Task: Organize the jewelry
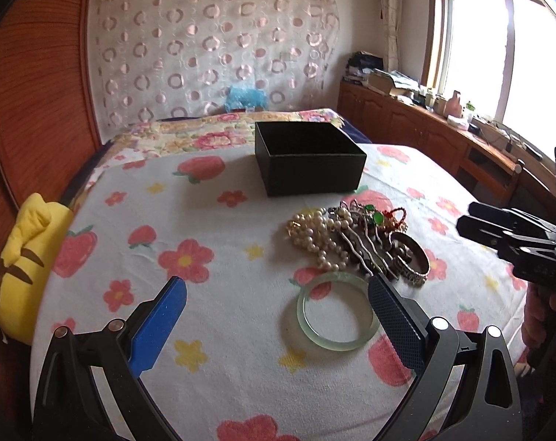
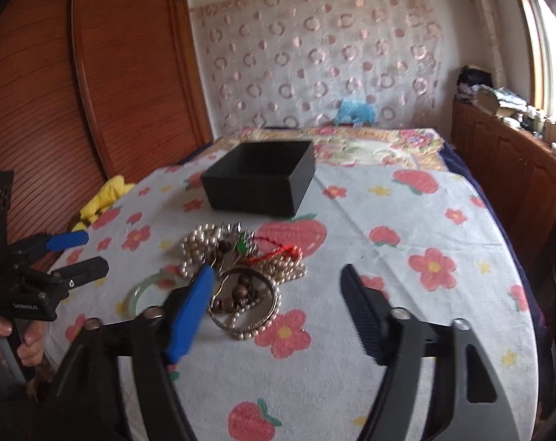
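Left wrist view: left hand-held gripper (image 1: 278, 294) spread wide, gripping nothing, over flowered bed (image 1: 219, 279); jade bangle (image 1: 337, 312) lying between its fingers, touching right pad. Jewelry heap (image 1: 355, 242) just beyond; black box (image 1: 309, 158) farther, uncovered.

Right wrist view: right hand-held gripper (image 2: 278, 283) half-spread, empty, hovering near silver bangle (image 2: 246, 303).

Hidden, cropped and blurred parts

The right hand-held gripper's (image 2: 278, 305) blue finger covers part of the jade bangle (image 2: 142, 290); the jewelry heap (image 2: 237, 279) there is motion-blurred, and small items on the far cabinet (image 1: 443, 103) stay indistinct.
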{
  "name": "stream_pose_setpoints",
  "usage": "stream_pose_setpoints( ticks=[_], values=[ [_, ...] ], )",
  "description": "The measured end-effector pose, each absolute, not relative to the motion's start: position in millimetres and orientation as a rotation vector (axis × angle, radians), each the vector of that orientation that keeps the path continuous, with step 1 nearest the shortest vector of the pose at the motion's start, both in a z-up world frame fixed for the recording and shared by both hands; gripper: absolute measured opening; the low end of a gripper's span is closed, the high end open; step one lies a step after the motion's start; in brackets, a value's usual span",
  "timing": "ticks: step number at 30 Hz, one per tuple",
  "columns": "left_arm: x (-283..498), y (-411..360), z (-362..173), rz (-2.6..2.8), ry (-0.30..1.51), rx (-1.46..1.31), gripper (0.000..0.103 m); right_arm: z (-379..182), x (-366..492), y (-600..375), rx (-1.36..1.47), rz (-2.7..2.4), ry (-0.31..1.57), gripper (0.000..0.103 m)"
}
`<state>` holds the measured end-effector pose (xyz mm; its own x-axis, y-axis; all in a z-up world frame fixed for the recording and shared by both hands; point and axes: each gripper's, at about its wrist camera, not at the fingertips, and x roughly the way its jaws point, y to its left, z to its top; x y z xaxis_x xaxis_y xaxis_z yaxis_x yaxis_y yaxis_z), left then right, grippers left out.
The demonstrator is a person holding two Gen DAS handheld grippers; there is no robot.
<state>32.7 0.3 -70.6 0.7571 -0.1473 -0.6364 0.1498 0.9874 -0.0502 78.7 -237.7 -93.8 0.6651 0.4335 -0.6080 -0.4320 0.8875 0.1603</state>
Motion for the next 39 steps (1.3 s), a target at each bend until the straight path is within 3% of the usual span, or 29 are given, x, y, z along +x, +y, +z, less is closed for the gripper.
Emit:
stream_pose_setpoints(
  ticks=[1,3,6,8,11,16,19,24,27,36,39],
  values=[
    [34,1,-72,-0.166,0.699,0.003,0.096,-98,83,-236,-0.008,0.498,0.712,0.056],
    [36,1,-75,-0.173,0.711,0.004,0.096,-105,91,-234,-0.017,0.515,0.758,0.039],
    [39,1,-78,-0.194,0.724,0.008,0.096,-113,100,-230,-0.028,0.537,0.807,0.026],
    [40,2,-80,-0.21,0.728,0.0,0.095,-117,104,-228,-0.032,0.555,0.825,0.025],
    [42,2,-83,-0.232,0.749,-0.008,0.08,-120,108,-222,-0.045,0.569,0.847,0.024],
    [45,1,-91,-0.306,0.804,-0.045,0.044,-127,115,-220,-0.048,0.552,0.875,0.024],
    [48,-3,-97,-0.334,0.833,-0.048,0.032,-132,117,-218,-0.065,0.545,0.891,0.024],
    [56,-9,-100,-0.347,0.851,-0.021,0.031,-131,118,-217,-0.083,0.549,0.88,0.005],
    [64,-12,-103,-0.355,0.868,-0.008,0.031,-125,116,-218,-0.081,0.552,0.85,0.004],
    [72,-16,-108,-0.321,0.882,0.062,0.008,-108,107,-221,-0.099,0.555,0.778,0.004],
    [70,-16,-107,-0.317,0.864,0.065,0.006,-104,105,-224,-0.099,0.555,0.768,0.004]
  ],
)
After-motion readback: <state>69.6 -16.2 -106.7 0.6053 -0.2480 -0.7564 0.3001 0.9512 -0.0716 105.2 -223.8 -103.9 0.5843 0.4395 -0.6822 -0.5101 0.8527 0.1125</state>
